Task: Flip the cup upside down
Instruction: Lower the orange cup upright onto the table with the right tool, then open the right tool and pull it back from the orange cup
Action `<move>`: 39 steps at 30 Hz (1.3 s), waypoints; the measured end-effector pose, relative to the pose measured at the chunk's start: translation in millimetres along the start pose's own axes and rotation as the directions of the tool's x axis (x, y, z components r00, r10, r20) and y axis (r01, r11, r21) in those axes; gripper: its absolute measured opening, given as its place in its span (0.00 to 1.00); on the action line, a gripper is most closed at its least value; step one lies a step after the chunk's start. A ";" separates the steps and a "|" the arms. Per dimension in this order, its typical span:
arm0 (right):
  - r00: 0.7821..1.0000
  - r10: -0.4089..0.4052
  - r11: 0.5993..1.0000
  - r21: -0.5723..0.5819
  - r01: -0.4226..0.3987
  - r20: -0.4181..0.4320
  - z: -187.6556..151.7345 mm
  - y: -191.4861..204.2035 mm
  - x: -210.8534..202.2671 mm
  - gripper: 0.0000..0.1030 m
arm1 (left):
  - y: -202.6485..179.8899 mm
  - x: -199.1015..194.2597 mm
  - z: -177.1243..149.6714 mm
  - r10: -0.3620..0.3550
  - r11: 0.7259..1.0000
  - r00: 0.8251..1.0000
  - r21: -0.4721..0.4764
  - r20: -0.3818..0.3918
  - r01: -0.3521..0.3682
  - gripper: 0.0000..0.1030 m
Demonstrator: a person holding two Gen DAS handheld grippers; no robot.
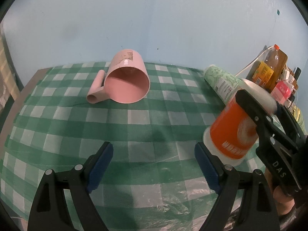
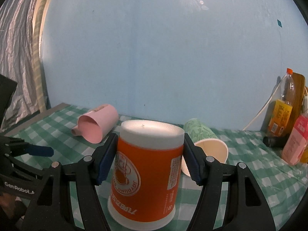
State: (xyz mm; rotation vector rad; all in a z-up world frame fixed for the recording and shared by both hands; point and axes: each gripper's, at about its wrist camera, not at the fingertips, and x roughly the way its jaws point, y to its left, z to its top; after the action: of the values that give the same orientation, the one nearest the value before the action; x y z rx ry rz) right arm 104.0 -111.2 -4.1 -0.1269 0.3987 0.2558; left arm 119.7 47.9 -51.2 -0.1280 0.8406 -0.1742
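An orange and white paper cup [image 2: 146, 171] is upside down between the blue pads of my right gripper [image 2: 150, 157], which is shut on it; its rim is at or just above the green checked cloth. The left wrist view shows the same cup [image 1: 231, 129] tilted in the right gripper at the right. My left gripper [image 1: 154, 165] is open and empty above the cloth near the front. A pink mug [image 1: 125, 80] lies on its side at the back, mouth facing me; it also shows in the right wrist view [image 2: 96, 127].
A green patterned paper cup [image 2: 206, 144] lies on its side behind the orange cup, also visible in the left wrist view [image 1: 221, 80]. Bottles and a pink carton [image 2: 294, 144] stand at the right edge. A blue wall [image 2: 163, 57] backs the table [image 1: 134, 127].
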 end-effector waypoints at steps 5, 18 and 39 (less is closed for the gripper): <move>1.000 0.003 1.000 -0.005 -0.003 0.014 -1.6 -0.3 -4.0 0.64 | -0.5 -0.7 -1.1 0.003 1.000 1.000 0.002 0.004 -0.003 0.85; 0.997 0.005 1.000 0.014 -0.006 0.082 13.5 -8.3 -42.7 0.83 | -10.2 -26.3 -7.6 0.038 0.999 0.992 0.015 0.120 -0.040 0.85; 0.996 -0.006 0.995 0.096 0.015 -0.085 7.1 -49.8 -96.4 0.84 | -42.3 -102.5 -43.3 0.134 0.986 0.877 0.022 0.461 -0.162 0.99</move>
State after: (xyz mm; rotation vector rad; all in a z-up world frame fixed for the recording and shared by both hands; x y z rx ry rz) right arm 34.3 -179.1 44.5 -0.0452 0.4933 0.2209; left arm 15.9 25.6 2.5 -0.0432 0.3679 -0.0199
